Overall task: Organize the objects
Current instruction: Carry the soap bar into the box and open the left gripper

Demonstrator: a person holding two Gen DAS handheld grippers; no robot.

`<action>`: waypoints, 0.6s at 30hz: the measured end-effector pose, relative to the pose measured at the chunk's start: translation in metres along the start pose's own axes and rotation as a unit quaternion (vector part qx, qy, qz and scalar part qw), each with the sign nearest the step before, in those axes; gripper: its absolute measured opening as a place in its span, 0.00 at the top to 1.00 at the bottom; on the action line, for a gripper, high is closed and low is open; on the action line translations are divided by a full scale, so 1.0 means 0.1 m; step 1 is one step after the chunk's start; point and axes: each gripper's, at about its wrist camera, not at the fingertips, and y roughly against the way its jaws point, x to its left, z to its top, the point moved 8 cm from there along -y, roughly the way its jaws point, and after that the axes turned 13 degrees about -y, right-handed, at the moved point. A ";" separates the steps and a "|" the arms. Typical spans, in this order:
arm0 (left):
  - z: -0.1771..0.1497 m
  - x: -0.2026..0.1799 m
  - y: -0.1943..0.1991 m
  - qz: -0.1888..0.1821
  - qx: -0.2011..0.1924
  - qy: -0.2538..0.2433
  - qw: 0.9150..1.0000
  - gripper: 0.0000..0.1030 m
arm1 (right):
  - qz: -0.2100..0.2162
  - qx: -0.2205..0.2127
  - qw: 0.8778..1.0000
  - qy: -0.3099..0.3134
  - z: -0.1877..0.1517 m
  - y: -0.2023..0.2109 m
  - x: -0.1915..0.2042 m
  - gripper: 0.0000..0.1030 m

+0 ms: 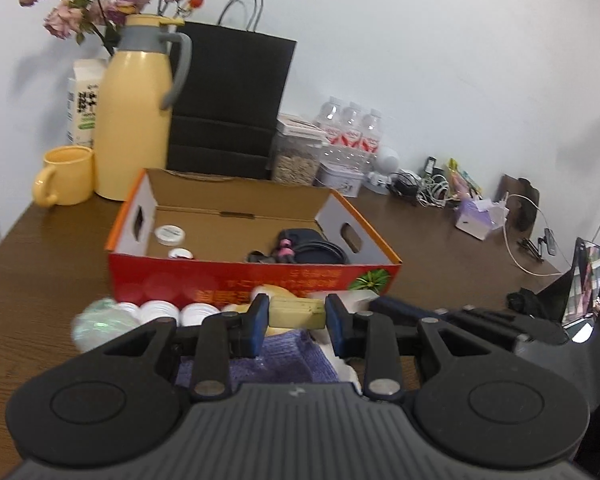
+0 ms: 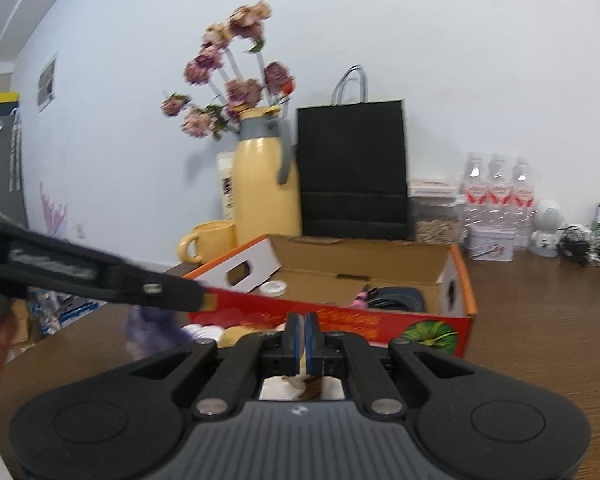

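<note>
Left wrist view: the left gripper [image 1: 296, 314] has its jaws partly closed on a pale yellow block [image 1: 296, 312], the blue pads pressing on its two ends. The block sits just in front of the red cardboard box [image 1: 256, 280], which is the landmark on the brown worktop [image 1: 48, 264]. In front of the box's near wall stand several white caps [image 1: 160, 312] in a row, and a purple knitted cloth [image 1: 284, 356] lies under the gripper. Inside the box lie a round white tin [image 1: 170, 235] near its left wall, a smaller silver-topped one [image 1: 181, 254] closer to the near wall, and a dark pouch with a black cable [image 1: 312, 250] toward its right wall. Behind the box stand a yellow thermos jug [image 1: 136, 120], a yellow mug [image 1: 66, 174] to the jug's left, and a black paper bag [image 1: 228, 100]. Right of the bag are a clear jar of grain [image 1: 296, 160] and a pack of water bottles [image 1: 352, 128].

Right wrist view: the right gripper [image 2: 304, 336] has its jaws fully together with nothing between them, pointing at the box's [image 2: 340, 324] near wall. The left gripper's arm [image 2: 100, 274] reaches in from the left, its tip at the box's near left corner with a bit of the yellow block showing. The purple cloth [image 2: 152, 328] lies below it, blurred.
</note>
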 end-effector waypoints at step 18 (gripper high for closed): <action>-0.17 0.25 0.25 0.015 -0.018 0.032 0.999 0.70 | 0.059 0.104 0.989 0.090 -0.76 -0.42 0.83 0.98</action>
